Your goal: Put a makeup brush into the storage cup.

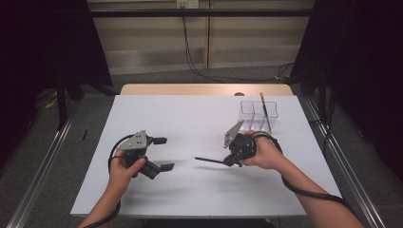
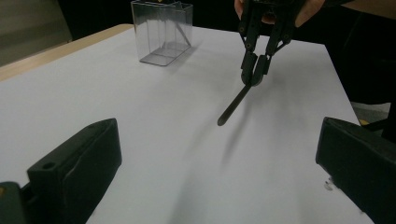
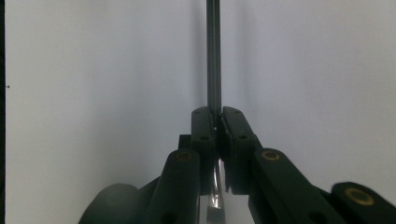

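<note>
My right gripper [image 1: 229, 161] is shut on a thin dark rod [image 1: 209, 160] that sticks out level to the left, just above the white tabletop [image 1: 190, 118]. In the right gripper view the jaws [image 3: 218, 114] pinch the rod [image 3: 213, 56], which runs straight ahead; a shiny metal part shows behind the pads. My left gripper [image 1: 165, 153] stands open at the left with nothing between its fingers. Its own view looks between its wide jaws [image 2: 217, 172] at the right gripper [image 2: 254, 70] and the rod [image 2: 233, 108].
A clear two-compartment holder [image 1: 256, 115] stands at the back right with a long brush [image 1: 264, 111] leaning in it; it also appears in the left gripper view [image 2: 161, 32]. A wooden table edge [image 1: 204, 89] runs along the far side. Cables trail from both grippers.
</note>
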`<move>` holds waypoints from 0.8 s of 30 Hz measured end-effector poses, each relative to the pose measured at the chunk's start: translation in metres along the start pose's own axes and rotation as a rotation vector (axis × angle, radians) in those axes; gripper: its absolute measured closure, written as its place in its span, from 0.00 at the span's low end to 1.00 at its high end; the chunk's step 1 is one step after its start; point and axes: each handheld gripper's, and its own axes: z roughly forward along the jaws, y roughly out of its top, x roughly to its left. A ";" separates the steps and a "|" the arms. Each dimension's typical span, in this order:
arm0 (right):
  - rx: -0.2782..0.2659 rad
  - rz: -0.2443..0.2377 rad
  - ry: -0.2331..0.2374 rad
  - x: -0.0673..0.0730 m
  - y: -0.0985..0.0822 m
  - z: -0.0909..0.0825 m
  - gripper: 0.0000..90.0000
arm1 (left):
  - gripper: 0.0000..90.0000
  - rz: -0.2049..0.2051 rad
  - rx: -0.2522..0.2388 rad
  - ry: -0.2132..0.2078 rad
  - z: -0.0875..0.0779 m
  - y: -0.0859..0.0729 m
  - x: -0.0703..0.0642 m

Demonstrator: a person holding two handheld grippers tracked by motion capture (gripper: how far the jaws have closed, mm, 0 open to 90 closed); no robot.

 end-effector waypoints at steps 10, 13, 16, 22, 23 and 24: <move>-0.001 -0.019 0.006 0.003 0.003 -0.003 0.93 | 0.00 0.005 0.047 -0.039 0.020 0.008 -0.002; 0.001 -0.027 0.005 0.005 0.004 -0.003 0.93 | 0.00 0.015 0.071 -0.050 0.025 0.011 -0.003; 0.002 -0.030 0.010 0.006 0.005 -0.003 0.93 | 0.00 0.018 0.090 -0.055 0.030 0.015 -0.004; -0.006 -0.047 0.006 0.007 0.007 -0.005 0.93 | 0.00 0.049 0.149 -0.066 0.038 0.023 -0.005; -0.005 -0.040 0.006 0.008 0.007 -0.006 0.93 | 0.00 0.047 0.153 -0.069 0.039 0.024 -0.005; -0.006 -0.045 0.005 0.008 0.008 -0.006 0.93 | 0.00 0.043 0.157 -0.075 0.041 0.026 -0.005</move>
